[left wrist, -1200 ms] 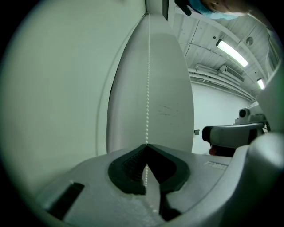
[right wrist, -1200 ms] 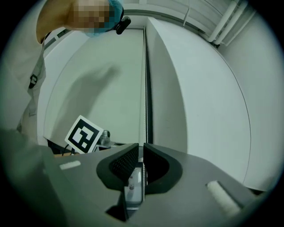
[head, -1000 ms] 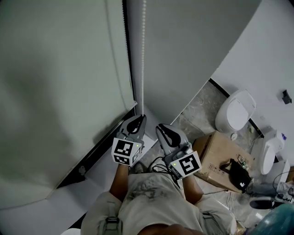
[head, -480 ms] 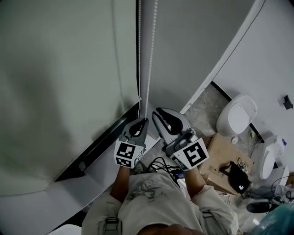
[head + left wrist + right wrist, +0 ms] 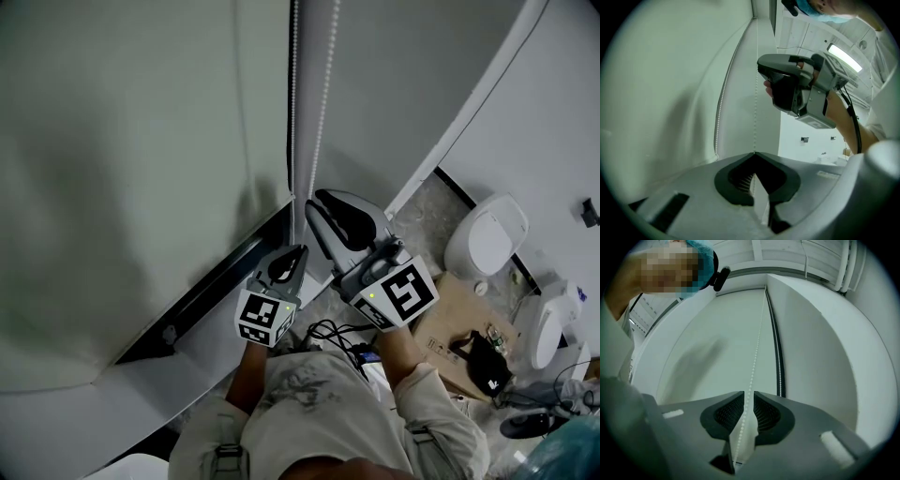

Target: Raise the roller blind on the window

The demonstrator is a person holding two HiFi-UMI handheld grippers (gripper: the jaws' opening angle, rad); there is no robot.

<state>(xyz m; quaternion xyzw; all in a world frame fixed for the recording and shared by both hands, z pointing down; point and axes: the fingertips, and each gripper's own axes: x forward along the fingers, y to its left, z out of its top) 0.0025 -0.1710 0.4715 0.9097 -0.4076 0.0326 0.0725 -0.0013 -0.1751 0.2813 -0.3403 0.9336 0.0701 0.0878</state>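
The pale roller blind (image 5: 122, 141) hangs down over the window at left. Its white bead chain (image 5: 325, 94) drops in two strands beside the blind's edge. My left gripper (image 5: 297, 253) is low, near the sill, shut on one strand; in the left gripper view its jaw tips (image 5: 754, 153) meet on the chain (image 5: 755, 103). My right gripper (image 5: 316, 203) is higher up the chain. In the right gripper view the chain (image 5: 757, 348) runs through a narrow gap between the jaws (image 5: 749, 398), which stand slightly open around it. The second strand (image 5: 777, 357) hangs to the right.
The dark window frame and white sill (image 5: 202, 305) run diagonally below the blind. At right on the floor stand a toilet (image 5: 487, 234) and a cardboard box (image 5: 455, 314), with black cables (image 5: 333, 333) near the person's body. A white wall (image 5: 553, 122) is at the far right.
My right gripper has risen along the chain, from beside the left gripper to well above it. The left gripper has stayed low on the chain.
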